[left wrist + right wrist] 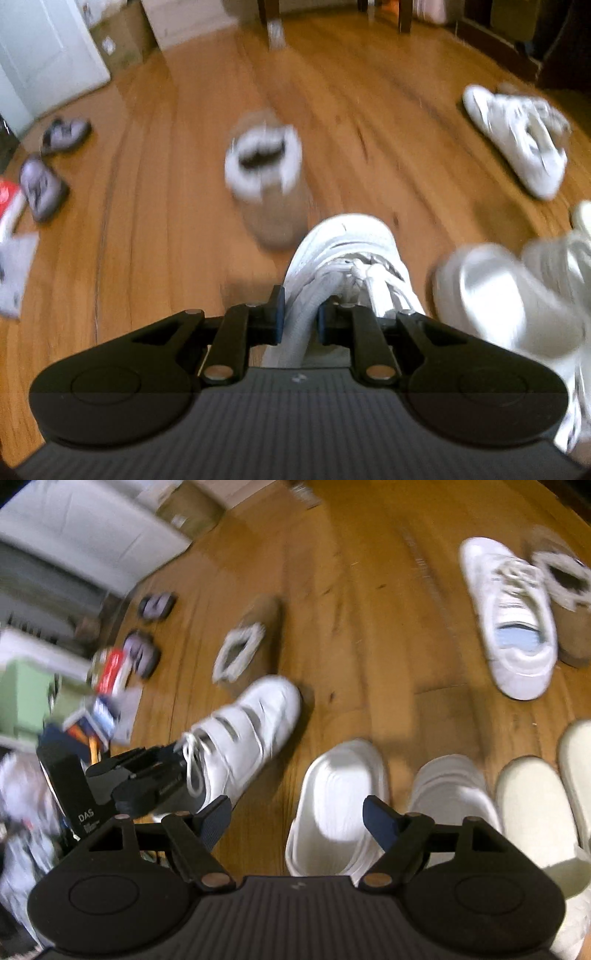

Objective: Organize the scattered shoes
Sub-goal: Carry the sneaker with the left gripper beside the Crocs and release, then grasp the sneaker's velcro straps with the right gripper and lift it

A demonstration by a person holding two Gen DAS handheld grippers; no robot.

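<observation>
Wood-plank floor (177,229), shoes scattered. Left gripper (300,312) clamped on collar of white lace-up sneaker (351,251), toe pointing away, long axis along fingers. Right gripper (295,823) empty, jaws wide, over white foam slide (332,794); row of pale slides on right

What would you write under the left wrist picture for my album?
Left gripper shut on a white sneaker, carrying it above the wooden floor.

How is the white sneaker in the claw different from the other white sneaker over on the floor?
The held sneaker hangs pinched at its collar in the left gripper; the far sneaker lies flat on the wooden floor, ungripped. The far sneaker sits beside a tan fur-lined slipper; the held one touches no other shoe. Both are white lace-ups.
</observation>
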